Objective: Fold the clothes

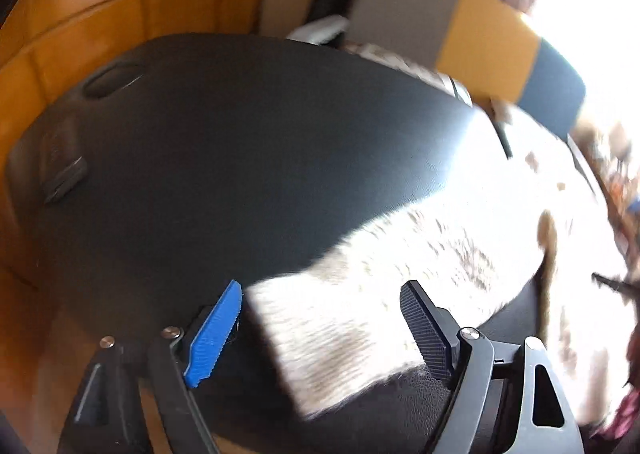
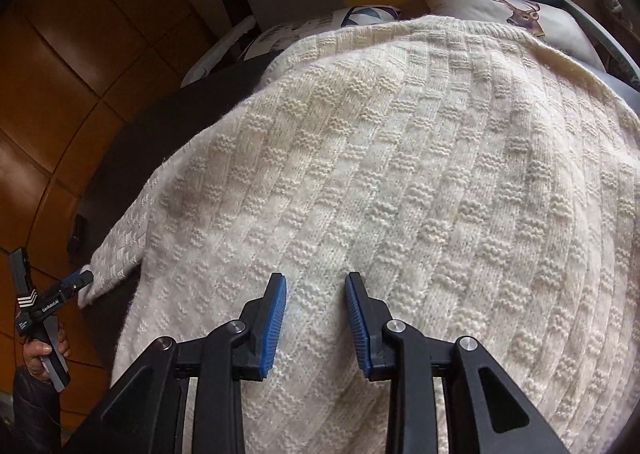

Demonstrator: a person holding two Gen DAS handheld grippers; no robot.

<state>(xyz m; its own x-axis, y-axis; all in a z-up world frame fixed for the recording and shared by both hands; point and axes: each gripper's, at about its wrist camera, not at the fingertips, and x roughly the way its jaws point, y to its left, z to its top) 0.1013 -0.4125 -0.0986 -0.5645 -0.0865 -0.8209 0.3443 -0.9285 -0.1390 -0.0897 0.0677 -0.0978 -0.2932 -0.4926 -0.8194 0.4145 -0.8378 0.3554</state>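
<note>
A cream knitted sweater [image 2: 400,153] lies spread flat over a black leather-like surface [image 1: 240,153]. One sleeve [image 1: 360,294] stretches out to the left, and its cuff end lies between the fingers of my left gripper [image 1: 323,288]. That gripper is open wide and its pads stand clear of the cuff. In the right wrist view the left gripper [image 2: 82,278] shows at the far left by the cuff [image 2: 116,266], held by a hand [image 2: 44,350]. My right gripper [image 2: 316,278] is over the sweater's near body, open by a narrow gap, with flat knit showing between its pads.
Patterned cushions, one with a deer print [image 2: 512,13], lie behind the sweater against grey, yellow and blue panels. A small dark object [image 1: 64,169] and an oval recess [image 1: 112,79] mark the black surface's far left. Wooden floor [image 1: 80,33] surrounds it.
</note>
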